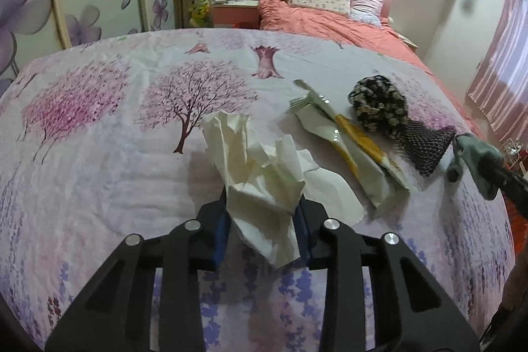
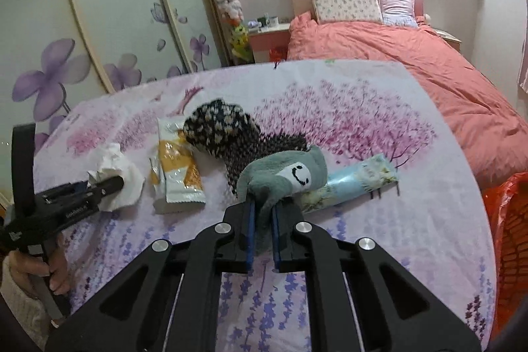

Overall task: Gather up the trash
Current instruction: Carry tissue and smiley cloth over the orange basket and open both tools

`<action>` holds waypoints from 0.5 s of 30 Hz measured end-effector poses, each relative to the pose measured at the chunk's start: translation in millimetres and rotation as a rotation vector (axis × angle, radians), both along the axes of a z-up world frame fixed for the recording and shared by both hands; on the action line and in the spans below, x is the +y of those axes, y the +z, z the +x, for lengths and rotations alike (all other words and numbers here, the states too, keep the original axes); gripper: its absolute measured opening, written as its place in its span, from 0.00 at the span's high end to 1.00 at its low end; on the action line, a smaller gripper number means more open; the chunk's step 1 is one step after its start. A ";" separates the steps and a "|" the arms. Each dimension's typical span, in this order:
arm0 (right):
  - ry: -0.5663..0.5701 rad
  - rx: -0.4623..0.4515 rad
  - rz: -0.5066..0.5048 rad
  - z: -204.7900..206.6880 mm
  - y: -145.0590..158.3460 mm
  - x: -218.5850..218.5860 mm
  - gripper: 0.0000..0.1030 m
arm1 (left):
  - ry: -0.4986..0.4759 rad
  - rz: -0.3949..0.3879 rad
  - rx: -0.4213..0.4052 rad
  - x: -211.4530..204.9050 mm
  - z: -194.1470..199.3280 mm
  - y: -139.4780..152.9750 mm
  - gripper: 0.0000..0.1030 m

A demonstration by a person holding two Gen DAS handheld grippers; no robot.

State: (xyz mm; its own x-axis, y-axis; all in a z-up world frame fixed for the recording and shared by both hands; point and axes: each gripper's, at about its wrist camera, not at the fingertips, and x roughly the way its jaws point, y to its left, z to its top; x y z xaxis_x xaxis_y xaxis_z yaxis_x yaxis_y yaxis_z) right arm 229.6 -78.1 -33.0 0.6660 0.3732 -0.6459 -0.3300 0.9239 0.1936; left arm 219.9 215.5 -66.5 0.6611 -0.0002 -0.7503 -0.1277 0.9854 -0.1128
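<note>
Beyond the fingers, a counter (image 1: 99,154) under a cherry-tree cloth spreads ahead. Farther back stands a bed with a coral duvet (image 2: 412,61), a floral pillow (image 2: 346,5), a nightstand (image 2: 267,38), and a wardrobe with purple flowers (image 2: 82,38) off left.

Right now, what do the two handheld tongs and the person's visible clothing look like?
Both tongs are matte black linkage frames with silver round pivot pins and blue pads on the fingers: the left tongs and right tongs match. Seen from the side, the left one shows a black handle with small white lettering. The hand on it emerges from a cream knitted sleeve.
</note>
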 end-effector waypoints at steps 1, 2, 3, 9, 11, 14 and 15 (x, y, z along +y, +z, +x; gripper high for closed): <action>-0.002 -0.006 0.016 -1.4 3.8 -3.2 0.92 | -0.003 -0.001 -0.005 -1.1 -1.3 2.1 0.68; -0.003 -0.013 0.026 -1.8 6.9 -7.3 0.92 | -0.005 -0.001 -0.012 -2.3 -2.8 6.1 0.68; -0.007 -0.021 0.033 -3.0 10.6 -9.9 0.92 | -0.006 0.001 -0.018 -3.5 -3.3 9.2 0.68; -0.033 -0.074 0.036 -10.4 31.5 -23.6 0.92 | -0.039 0.009 -0.066 -17.6 -10.4 35.4 0.68; -0.044 -0.086 0.036 -13.4 36.6 -29.2 0.92 | -0.059 0.017 -0.086 -26.6 -12.6 45.7 0.68; -0.063 -0.108 0.031 -19.9 44.4 -37.7 0.92 | -0.093 0.026 -0.111 -42.2 -15.6 59.4 0.68; -0.068 -0.116 0.028 -21.9 46.6 -40.2 0.92 | -0.107 0.028 -0.120 -49.3 -17.0 64.3 0.68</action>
State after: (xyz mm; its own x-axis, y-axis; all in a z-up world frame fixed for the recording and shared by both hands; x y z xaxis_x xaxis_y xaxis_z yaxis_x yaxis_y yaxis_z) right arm 207.8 -118.3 13.6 0.7602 0.3413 -0.5528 -0.2881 0.9398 0.1840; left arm 202.9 166.2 -2.2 0.7432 -0.0553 -0.6667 -0.0093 0.9956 -0.0930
